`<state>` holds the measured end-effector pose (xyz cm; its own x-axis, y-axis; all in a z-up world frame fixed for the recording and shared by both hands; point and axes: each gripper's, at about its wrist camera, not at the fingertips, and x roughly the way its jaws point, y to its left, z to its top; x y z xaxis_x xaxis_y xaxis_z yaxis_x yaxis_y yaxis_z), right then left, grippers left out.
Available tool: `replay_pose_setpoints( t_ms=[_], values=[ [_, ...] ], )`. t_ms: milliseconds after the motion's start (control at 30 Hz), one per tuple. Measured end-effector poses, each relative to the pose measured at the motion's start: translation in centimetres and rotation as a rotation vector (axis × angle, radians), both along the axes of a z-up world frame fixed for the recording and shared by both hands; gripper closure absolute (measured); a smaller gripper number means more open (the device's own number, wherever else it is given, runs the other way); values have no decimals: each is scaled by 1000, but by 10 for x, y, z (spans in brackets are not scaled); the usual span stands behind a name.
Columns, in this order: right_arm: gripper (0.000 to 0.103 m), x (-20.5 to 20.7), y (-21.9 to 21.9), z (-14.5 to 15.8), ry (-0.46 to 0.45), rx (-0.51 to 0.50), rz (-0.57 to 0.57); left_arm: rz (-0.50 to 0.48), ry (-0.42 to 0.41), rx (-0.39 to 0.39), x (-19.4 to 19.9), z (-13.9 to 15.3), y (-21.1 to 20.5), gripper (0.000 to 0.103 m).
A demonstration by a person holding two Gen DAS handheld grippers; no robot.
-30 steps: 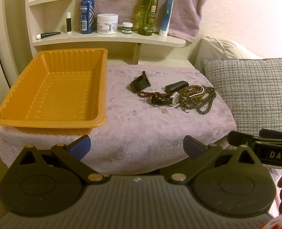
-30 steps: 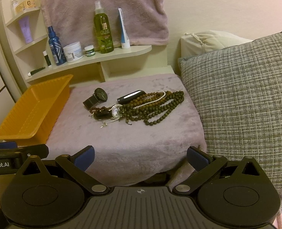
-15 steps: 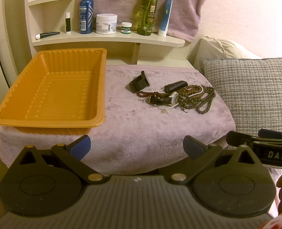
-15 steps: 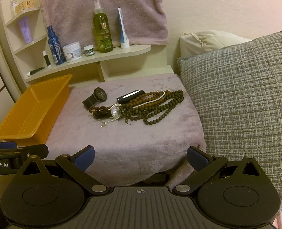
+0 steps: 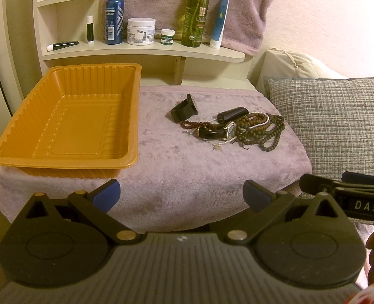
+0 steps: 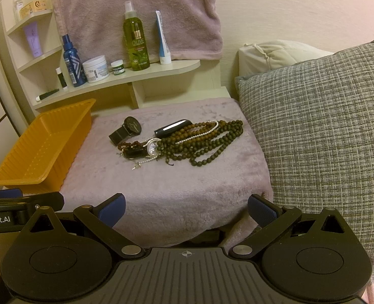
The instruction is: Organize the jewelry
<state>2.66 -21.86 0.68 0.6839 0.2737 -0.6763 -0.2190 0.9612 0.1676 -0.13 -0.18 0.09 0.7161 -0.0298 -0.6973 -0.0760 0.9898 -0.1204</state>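
My right gripper (image 6: pixel 186 209) is wide open and holds nothing; my left gripper (image 5: pixel 181 194) is the same, both jaws spread and empty. Both hang at the near edge of the mauve plush cloth (image 6: pixel 161 182), not touching any item.

From the right gripper the jewelry pile (image 6: pixel 179 139) lies almost straight ahead, at 12 o'clock. From the left gripper it sits toward 1 o'clock and looks farther off, so I judge my right hand is the nearer one for the first pick. The pile's long axis runs across my view, left to right: a black watch (image 6: pixel 127 129) at its left end, then a silver-faced watch with black strap (image 6: pixel 146 149), a black oblong band (image 6: pixel 173 128) behind, and the dark wooden bead strands (image 6: pixel 212 141) at the right, with a thin pearl strand (image 6: pixel 202 131) crossing them. The strands are tangled — lifting one may drag others.

The orange tray (image 5: pixel 68 116) is empty, at 11 o'clock from the left gripper and 10 o'clock from the right. Nothing stands between the grippers and the pile. The grey woven cushion (image 6: pixel 321 131) presses close at 2 o'clock, just beside the beads, and the shelf with bottles (image 6: pixel 126 76) is well behind.
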Motion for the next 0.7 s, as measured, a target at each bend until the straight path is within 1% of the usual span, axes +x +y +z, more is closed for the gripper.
replay_pose_setpoints(
  t_ms=[533,633,700],
  values=[
    [1,0,0,0,0,1,-3,4,-4,-7,-1,0,-1,1],
    [1,1,-1,0,-4,9,-8,26,-22,-24,-4,2,3,1],
    [1,1,-1,1,-9,15,-10,57,-44,-48,-6,5,11,2]
  ],
)
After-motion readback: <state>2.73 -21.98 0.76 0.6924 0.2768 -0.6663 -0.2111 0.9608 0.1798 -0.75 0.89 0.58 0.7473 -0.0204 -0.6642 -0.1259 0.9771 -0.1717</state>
